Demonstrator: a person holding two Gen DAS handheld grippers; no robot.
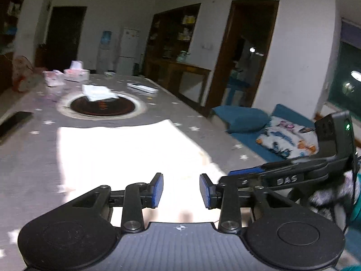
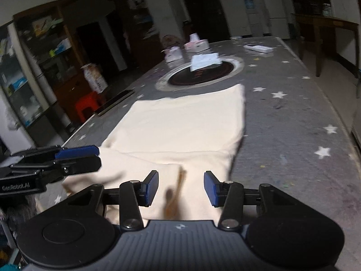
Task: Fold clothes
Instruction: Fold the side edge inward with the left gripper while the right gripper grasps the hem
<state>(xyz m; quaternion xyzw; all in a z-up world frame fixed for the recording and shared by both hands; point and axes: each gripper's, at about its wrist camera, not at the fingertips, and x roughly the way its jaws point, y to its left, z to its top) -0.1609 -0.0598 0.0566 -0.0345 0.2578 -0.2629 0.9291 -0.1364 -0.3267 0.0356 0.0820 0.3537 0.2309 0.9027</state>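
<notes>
my left gripper (image 1: 181,190) hovers low over the near end of the cream garment (image 2: 180,124), its blue fingers (image 1: 156,189) spread apart with nothing between them. my right gripper (image 2: 181,188) hangs beside it over the same near end, fingers (image 2: 151,187) likewise parted and empty. the garment lies flat on the grey star-patterned bench (image 2: 293,124), stretching away from me toward the round dark inset (image 2: 200,72) in the middle of the bench. a fold line crosses the cloth just ahead of my right fingers, where a nearer layer lies over the rest. in the left view the cloth is washed out to plain white. beyond the inset sit a white paper packet (image 2: 205,61), a tissue box (image 2: 196,45) and a white remote (image 2: 259,48). a blue cushion (image 1: 243,117) lies off the bench's right side.
</notes>
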